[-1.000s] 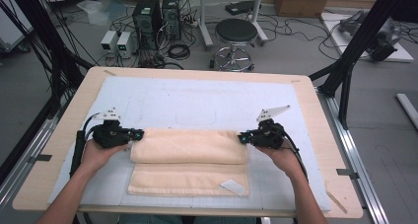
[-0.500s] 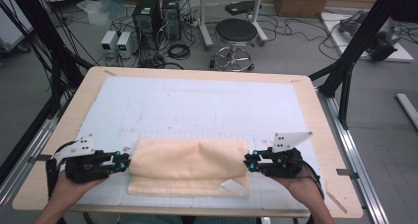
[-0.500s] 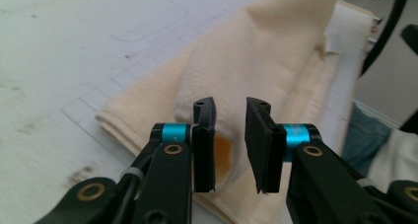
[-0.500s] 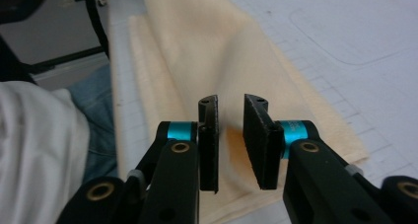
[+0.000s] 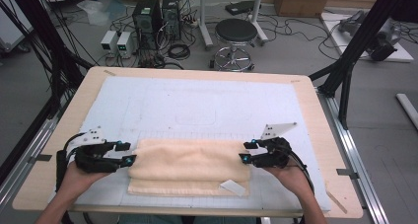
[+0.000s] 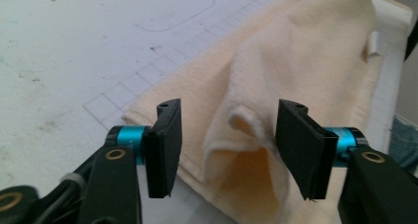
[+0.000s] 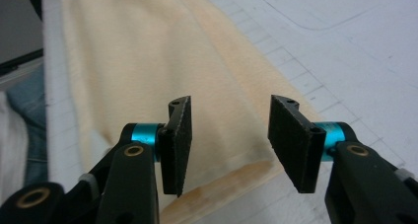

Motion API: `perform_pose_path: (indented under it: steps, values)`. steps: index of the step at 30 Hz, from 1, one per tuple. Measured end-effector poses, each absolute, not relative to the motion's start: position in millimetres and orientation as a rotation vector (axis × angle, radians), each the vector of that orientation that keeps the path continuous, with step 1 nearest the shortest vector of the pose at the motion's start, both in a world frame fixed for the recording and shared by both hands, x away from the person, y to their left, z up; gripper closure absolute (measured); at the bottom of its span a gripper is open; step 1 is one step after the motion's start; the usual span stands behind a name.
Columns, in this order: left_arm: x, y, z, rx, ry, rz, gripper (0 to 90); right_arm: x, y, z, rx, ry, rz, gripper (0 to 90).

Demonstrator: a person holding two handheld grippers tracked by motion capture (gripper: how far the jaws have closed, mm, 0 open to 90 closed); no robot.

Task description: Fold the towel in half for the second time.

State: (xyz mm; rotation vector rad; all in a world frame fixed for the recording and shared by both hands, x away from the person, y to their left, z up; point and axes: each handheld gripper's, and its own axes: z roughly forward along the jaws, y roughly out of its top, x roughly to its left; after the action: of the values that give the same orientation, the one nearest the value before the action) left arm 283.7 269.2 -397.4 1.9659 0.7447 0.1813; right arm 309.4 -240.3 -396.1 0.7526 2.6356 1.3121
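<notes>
- Nearest the person, the cream-coloured, thick terry towel lies folded into a long band at the front edge of the surface, a pale wooden board topped by a white gridded mat.
- The left tongs sit at the towel's left end; the jaws have just been opening and now stand about half apart, the pads clear of the cloth, whose puffed end fold lies loosely between them.
- The right tongs sit at the right end; these jaws too have just been opening, stand half apart and grip nothing, with the towel's flat edge below and between them.
- Judging by the stacked layers, one lengthwise fold looks laid down and released; the upper layer sits short of the lower one's front edge, so squaring up and any further fold seem to be left.
- The cloth is soft, nubbly and thick, rounded at its creases; a small white label lies at its front right corner.
- Beyond the surface are a round black stool and dark computer towers on a grey floor.
</notes>
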Motion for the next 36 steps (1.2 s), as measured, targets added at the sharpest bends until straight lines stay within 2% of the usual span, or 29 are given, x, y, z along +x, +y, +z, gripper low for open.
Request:
perform_pose_path:
  steps: [3,5,7,10,13,15,17,20,22,30,32,36]
  values:
    - [296,261,-402,1.969,0.727,0.098,44.8,319,-235,-404,0.782,2.682,1.304,52.3]
    - [297,256,-406,1.983,0.698,0.056,65.4,321,-232,-407,0.765,2.729,1.306,63.8]
    - [295,255,-406,2.018,0.691,0.071,79.8,319,-230,-407,0.731,2.76,1.295,77.0]
    - [283,259,-402,2.02,0.657,0.076,82.7,309,-229,-400,0.662,2.779,1.318,82.1]
    - [262,266,-394,2.021,0.593,0.054,82.6,291,-228,-389,0.583,2.79,1.346,82.1]
    - [246,271,-390,2.023,0.544,-0.005,80.2,277,-229,-381,0.527,2.791,1.392,78.2]
    - [234,276,-389,2.029,0.529,-0.017,69.3,265,-231,-375,0.501,2.782,1.429,72.1]
    - [228,282,-387,2.014,0.534,-0.023,61.6,260,-235,-369,0.501,2.752,1.453,66.1]
    - [233,284,-387,2.011,0.554,0.0,58.2,263,-237,-368,0.535,2.738,1.45,62.9]
    - [281,259,-402,2.015,0.67,0.15,56.5,305,-231,-391,0.67,2.634,1.233,53.2]
    - [296,253,-408,2.034,0.715,0.205,55.3,315,-229,-397,0.679,2.614,1.198,52.5]
    - [317,245,-423,2.069,0.772,0.234,53.5,331,-222,-409,0.696,2.631,1.122,53.3]
